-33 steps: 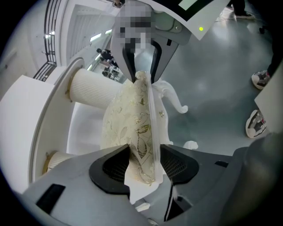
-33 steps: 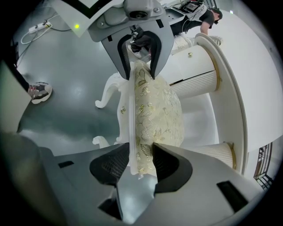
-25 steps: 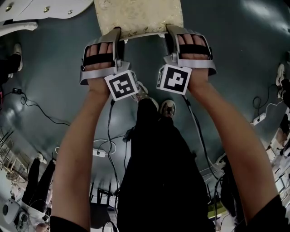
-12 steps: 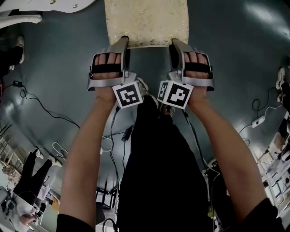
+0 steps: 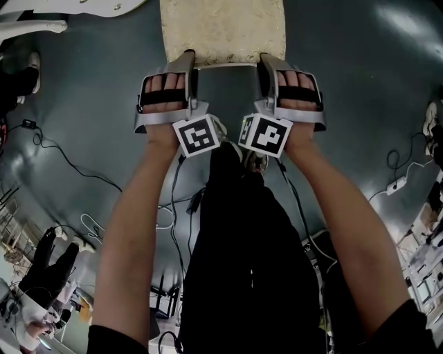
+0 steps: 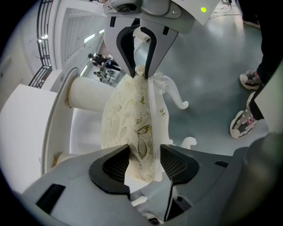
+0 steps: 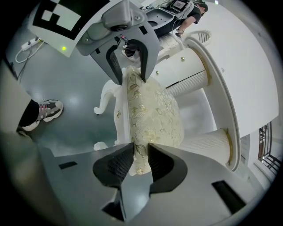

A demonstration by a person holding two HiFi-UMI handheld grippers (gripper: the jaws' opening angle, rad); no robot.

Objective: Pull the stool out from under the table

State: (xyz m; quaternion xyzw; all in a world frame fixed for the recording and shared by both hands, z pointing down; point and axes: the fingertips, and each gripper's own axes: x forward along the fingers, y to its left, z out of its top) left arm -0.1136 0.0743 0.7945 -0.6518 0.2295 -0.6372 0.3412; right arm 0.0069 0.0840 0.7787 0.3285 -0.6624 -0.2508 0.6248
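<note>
The stool (image 5: 223, 31) has a cream, gold-patterned cushion on a white frame with curled legs (image 6: 174, 95). It stands on the dark floor in front of the white table (image 5: 69, 7). My left gripper (image 5: 187, 61) is shut on the left end of the seat's near edge, with cushion and frame between the pads (image 6: 145, 165). My right gripper (image 5: 267, 62) holds the right end. Its jaws have just been closing, and the pads now press on the cushion edge (image 7: 140, 165). Each gripper view shows the other gripper on the far corner.
The table's fluted white columns (image 7: 190, 84) stand just behind the stool. Cables (image 5: 62, 162) and a power strip (image 5: 396, 183) lie on the floor at both sides. My shoes (image 5: 256, 160) are right below the grippers. A person (image 5: 48, 269) stands at lower left.
The stool's seat and both grippers have come a little toward me, and the seat now sits square in view instead of skewed. More of the seat shows clear of the table.
</note>
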